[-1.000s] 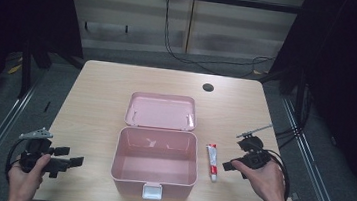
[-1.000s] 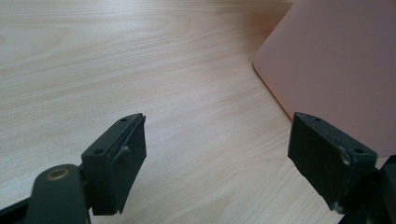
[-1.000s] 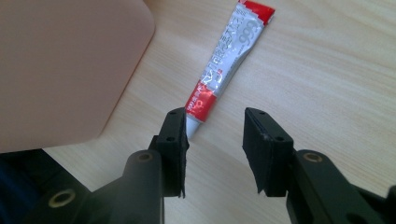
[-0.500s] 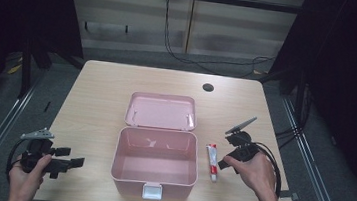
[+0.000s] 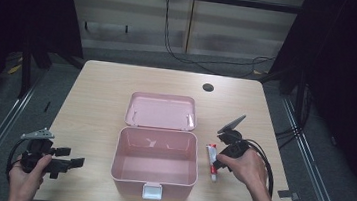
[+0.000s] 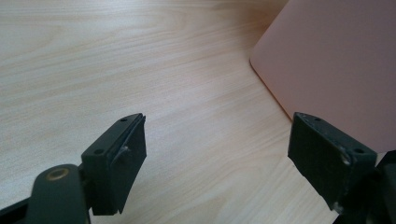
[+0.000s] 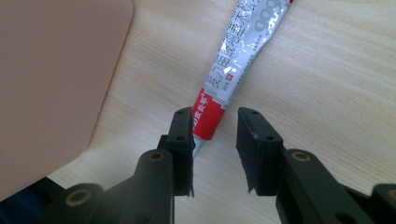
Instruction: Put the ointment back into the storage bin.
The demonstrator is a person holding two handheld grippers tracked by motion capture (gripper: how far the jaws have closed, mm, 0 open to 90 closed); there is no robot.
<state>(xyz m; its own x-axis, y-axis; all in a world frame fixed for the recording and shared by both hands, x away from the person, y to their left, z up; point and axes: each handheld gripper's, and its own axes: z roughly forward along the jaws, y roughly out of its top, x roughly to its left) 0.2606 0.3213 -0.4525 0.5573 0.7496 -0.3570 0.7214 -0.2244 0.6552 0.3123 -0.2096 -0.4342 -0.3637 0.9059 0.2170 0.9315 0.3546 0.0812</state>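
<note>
A: How many things are on the table (image 5: 101, 97)?

B: One pink box (image 5: 154, 162), open, with its lid (image 5: 161, 111) laid back flat behind it. One tube (image 5: 212, 160), white and red. Two grippers, one in each hand. A single dark round hole (image 5: 208, 87) sits near the table's far edge.

A: Anything in the box?

B: From the high view its inside looks bare. A white latch (image 5: 151, 191) hangs on its near wall.

A: Where is the tube?

B: Flat on the wood just right of the box, apart from its wall, a strip of bare table between them.

A: Which way does it run?

B: Its long axis goes near to far, roughly parallel to the box's right side. In the right gripper view the red end (image 7: 205, 116) lies nearest the jaws and the silver printed body runs away from them.

A: And the right gripper (image 7: 215, 140)?

B: Jaws apart, with a narrow gap. The red end lies close against the inner face of the left one; the other jaw stands clear of it. I cannot tell whether that end actually touches the pad.

A: The left gripper (image 6: 217, 154)?

B: Spread wide over bare wood at the table's near left corner, holding nothing. The box's side shows ahead of it to the right.
</note>
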